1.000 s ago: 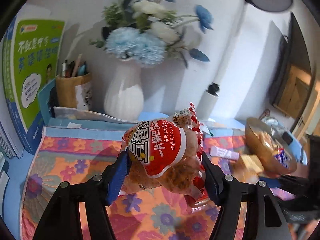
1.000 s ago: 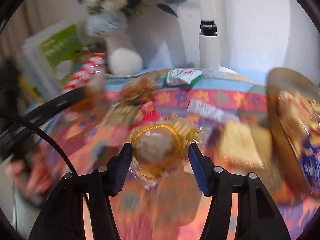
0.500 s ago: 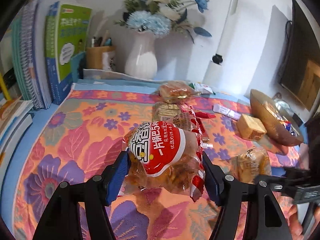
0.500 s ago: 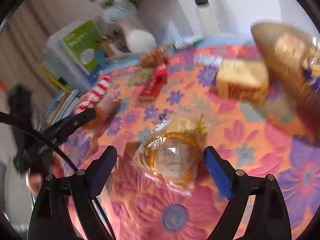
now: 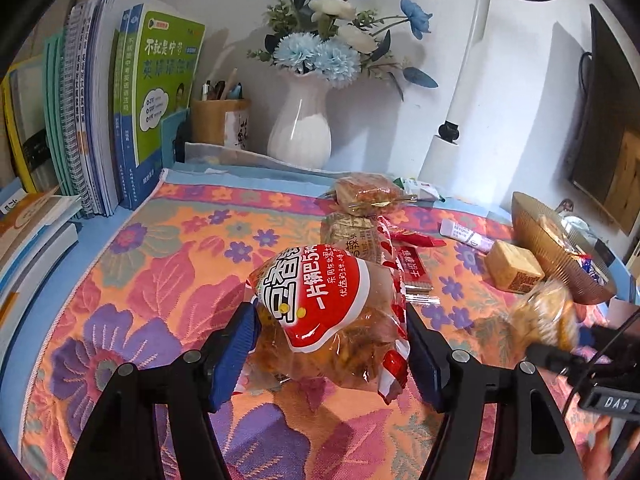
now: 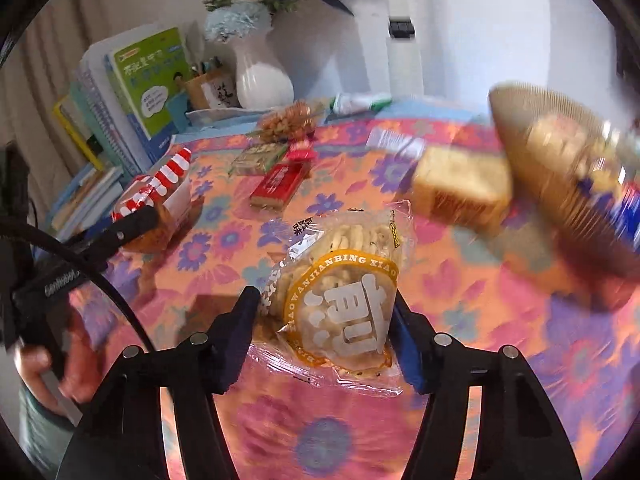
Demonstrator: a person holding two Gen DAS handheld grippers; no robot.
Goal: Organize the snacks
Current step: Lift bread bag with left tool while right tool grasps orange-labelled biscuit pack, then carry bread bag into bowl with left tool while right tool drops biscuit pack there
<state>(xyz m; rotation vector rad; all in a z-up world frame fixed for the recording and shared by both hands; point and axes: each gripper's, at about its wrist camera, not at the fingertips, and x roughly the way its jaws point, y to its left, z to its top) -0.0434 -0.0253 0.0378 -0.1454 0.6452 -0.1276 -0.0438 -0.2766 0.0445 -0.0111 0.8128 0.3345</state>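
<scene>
In the left wrist view, the left gripper fills the lower centre of the frame, its jaws pinching a red-labelled snack bag by both sides just above the flowered cloth that covers the table. In the right wrist view, the right gripper sits at the lower centre with a clear pack of rice crackers between its blue pads; the jaws are closing and the pads press the wrapper on both sides. The same pack shows blurred at the right edge of the left wrist view. Toward the upper middle of the left wrist view, loose snacks lie on the cloth: a wrapped cake, a brown packet, a red bar and a yellow block of cake. A brown bowl with packets inside stands at the right edge, just beside the yellow block. At the back stand a white vase of blue and white flowers, a pen holder and a row of books in the upper left. In the right wrist view, a hand at the lower left grips the left gripper's handle.
</scene>
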